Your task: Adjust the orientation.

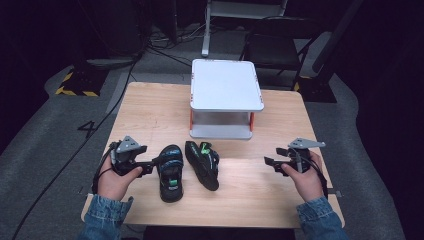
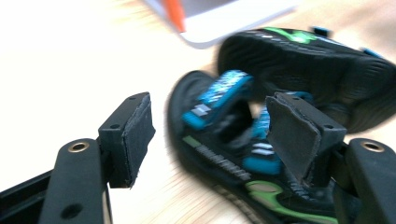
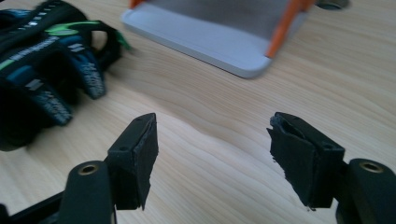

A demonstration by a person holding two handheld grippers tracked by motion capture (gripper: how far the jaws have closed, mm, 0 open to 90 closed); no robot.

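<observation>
We see our left gripper wide open and empty just left of the upright sandal, whose long axis runs toward us, while the right gripper, open too, is well apart.

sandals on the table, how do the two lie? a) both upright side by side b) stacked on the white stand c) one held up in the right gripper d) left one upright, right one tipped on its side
d: in the high view the left sandal rests sole down with its blue straps up, while the right sandal lies tipped on its side, both on the wooden table in front of the white stand.
</observation>
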